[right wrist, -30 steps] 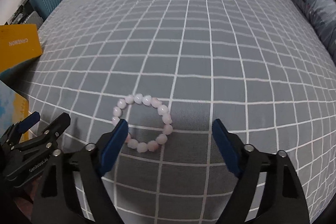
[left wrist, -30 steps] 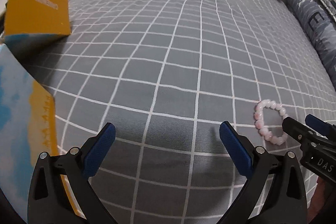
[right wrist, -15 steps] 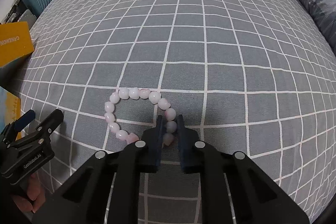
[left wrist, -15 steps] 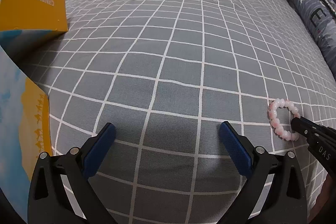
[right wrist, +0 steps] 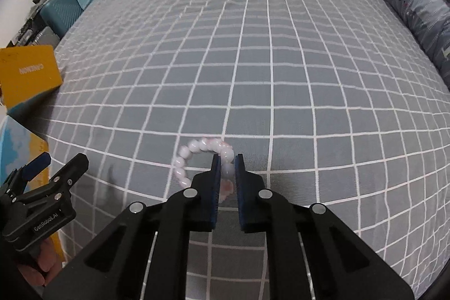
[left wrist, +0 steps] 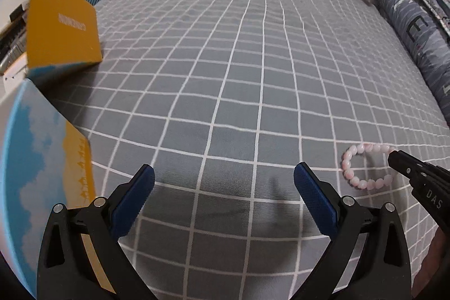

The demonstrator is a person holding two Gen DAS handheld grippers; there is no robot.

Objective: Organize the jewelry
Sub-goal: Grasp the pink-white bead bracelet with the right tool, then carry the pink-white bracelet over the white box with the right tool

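Observation:
A pink bead bracelet (right wrist: 197,156) is pinched at its right side between the blue pads of my right gripper (right wrist: 227,159), which is shut on it just above the grey checked bedspread; the beads look blurred. In the left wrist view the bracelet (left wrist: 362,167) hangs at the right gripper's tip (left wrist: 393,159). My left gripper (left wrist: 224,179) is open and empty over the bedspread, left of the bracelet. It also shows in the right wrist view (right wrist: 56,165) at the lower left.
A yellow box lid (left wrist: 62,21) stands open at the left, with the blue-and-yellow box (left wrist: 42,159) below it. A striped dark blue pillow (left wrist: 416,41) lies along the right edge. A teal suitcase (right wrist: 64,10) stands beyond the bed's far left corner.
My right gripper closed on the bracelet's right side and has lifted it a little. The left gripper stayed open, its view shifting slightly.

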